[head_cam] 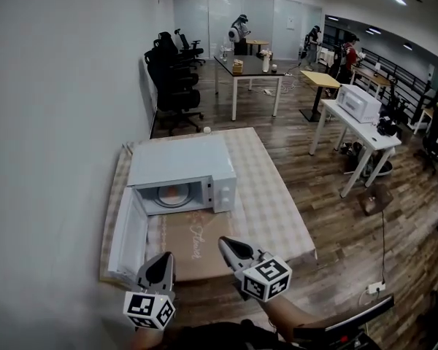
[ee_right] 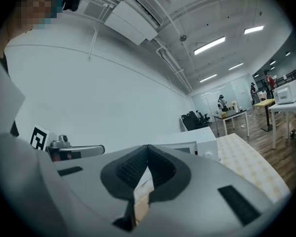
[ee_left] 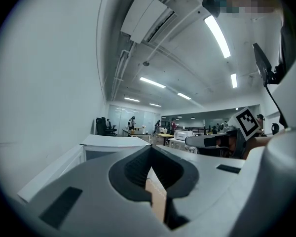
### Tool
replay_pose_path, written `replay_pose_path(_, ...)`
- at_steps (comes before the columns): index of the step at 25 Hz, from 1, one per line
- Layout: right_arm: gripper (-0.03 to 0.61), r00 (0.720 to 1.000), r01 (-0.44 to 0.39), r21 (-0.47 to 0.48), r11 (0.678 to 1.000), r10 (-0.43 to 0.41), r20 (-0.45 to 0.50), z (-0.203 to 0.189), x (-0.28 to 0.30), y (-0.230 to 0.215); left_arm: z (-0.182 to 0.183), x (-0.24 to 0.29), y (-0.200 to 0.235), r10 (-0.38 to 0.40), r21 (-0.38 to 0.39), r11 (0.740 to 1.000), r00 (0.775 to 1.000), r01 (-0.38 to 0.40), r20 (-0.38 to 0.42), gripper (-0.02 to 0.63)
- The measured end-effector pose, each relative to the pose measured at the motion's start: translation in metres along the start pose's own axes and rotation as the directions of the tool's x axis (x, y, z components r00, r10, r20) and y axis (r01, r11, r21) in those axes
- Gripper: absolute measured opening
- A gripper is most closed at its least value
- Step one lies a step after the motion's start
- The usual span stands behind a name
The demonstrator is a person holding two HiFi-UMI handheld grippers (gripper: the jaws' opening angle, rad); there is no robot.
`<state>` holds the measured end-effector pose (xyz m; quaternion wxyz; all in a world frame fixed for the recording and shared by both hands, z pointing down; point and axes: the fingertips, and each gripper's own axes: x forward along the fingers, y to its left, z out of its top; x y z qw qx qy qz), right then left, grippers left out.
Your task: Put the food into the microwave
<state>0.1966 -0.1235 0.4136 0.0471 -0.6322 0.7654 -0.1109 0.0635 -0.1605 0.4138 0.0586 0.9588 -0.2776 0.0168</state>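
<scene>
The left tongs (head_cam: pixel 163 258) are hanging closed and empty over the near edge of the tabletop (head_cam: pixel 271 195), tips meeting with nothing between them. The right tongs (head_cam: pixel 225 243), just to their right, are likewise sitting closed on nothing. Both are pointing level toward the microwave (head_cam: pixel 181 168).

The food (head_cam: pixel 175 192) is already lying on a plate (head_cam: pixel 163 200) inside the microwave cavity, and the door (head_cam: pixel 126 238) is standing wide open, swung out to the near left. So the placing is looking done, and what is probably remaining is shutting the door.

To do that well, the left tongs are the better placed, being nearest the door. Keeping them closed, they should be pressing on the door's outer face near its free edge, not near the hinge, and sweeping it round to the front in one steady arc until it latches. The right tongs should be keeping out of the door's path and clear of the brown mat (head_cam: pixel 193 240) lying in front of the microwave.

Counting: two tongs, one open microwave on this tabletop with one door, one plate of food and one mat. A second microwave (head_cam: pixel 359 103) is sitting on a white table at the far right.
</scene>
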Motion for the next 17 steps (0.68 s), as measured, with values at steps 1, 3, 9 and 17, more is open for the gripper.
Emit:
replay_pose_path(1,0.008,1.0,-0.005,0.003,1.0,0.005,-0.005,0.0,-0.001,-0.001,0.001,-0.001,-0.001,0.01,0.001,1.0,1.0,-0.01,-0.005,0.008)
replay_pose_path(3,0.008,1.0,-0.016,0.01,1.0,0.016,-0.007,0.001,0.0,0.001,0.005,-0.004,0.0,0.024,0.005,1.0,1.0,-0.024,-0.004,0.008)
replay_pose_path(9,0.008,1.0,-0.03,-0.003,1.0,0.03,0.009,0.011,0.004,-0.001,0.013,-0.001,-0.002,0.024,0.016,1.0,1.0,-0.024,0.018,0.008)
replay_pose_path(17,0.008,0.999,-0.044,-0.016,0.999,0.044,0.005,0.017,0.014,-0.009,0.018,0.007,0.003,0.037,0.022,0.999,0.999,-0.038,0.027,0.008)
